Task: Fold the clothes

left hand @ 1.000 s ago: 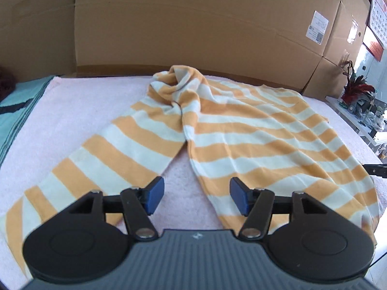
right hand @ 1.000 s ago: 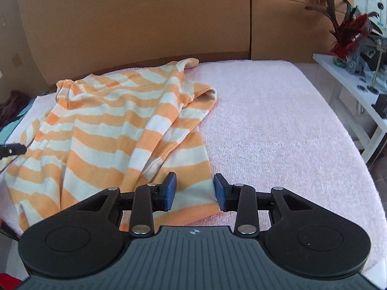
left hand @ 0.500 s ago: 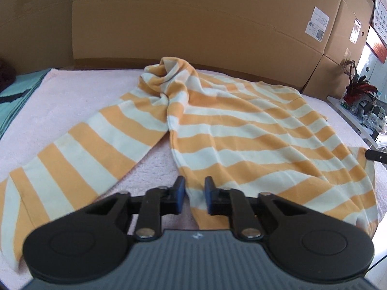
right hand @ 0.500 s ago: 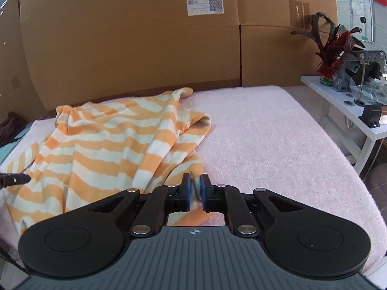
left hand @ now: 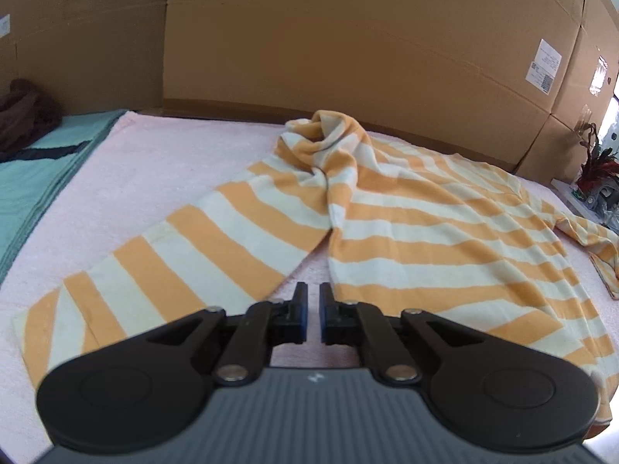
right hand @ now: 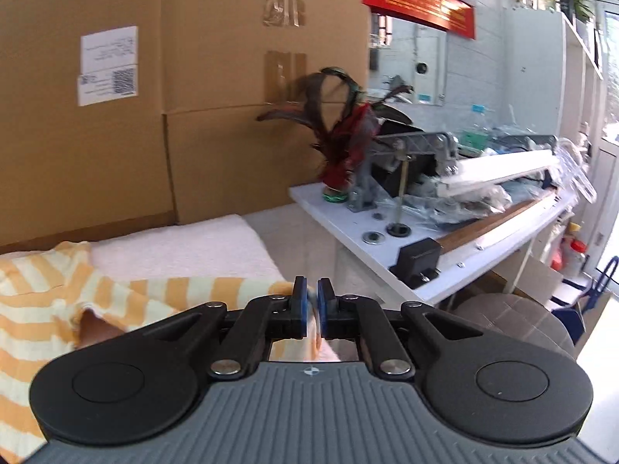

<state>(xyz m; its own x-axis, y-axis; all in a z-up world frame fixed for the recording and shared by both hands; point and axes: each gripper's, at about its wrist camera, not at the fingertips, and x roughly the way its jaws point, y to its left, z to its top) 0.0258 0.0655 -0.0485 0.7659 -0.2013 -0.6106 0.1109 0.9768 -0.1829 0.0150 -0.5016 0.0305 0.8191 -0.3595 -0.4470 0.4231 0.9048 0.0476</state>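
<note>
An orange-and-cream striped shirt [left hand: 425, 232] lies spread on the pink towel-covered table [left hand: 154, 178], one sleeve stretched to the near left and the collar bunched at the back. My left gripper [left hand: 313, 301] is shut just in front of the shirt's bottom edge; no cloth shows between its pads. My right gripper [right hand: 312, 297] is shut on the shirt's edge [right hand: 216, 290] and holds it lifted and pulled to the right, past the table's right side.
Large cardboard boxes [left hand: 348, 38] wall the back. A teal cloth [left hand: 35, 178] and a dark garment [left hand: 23, 116] lie at the left. A white side table [right hand: 387, 239] with a red feather ornament [right hand: 344, 147] and clutter stands to the right.
Both grippers closed from open. The right one took the shirt's hem, lifted it and swung right. The left one drew back and rose slightly.
</note>
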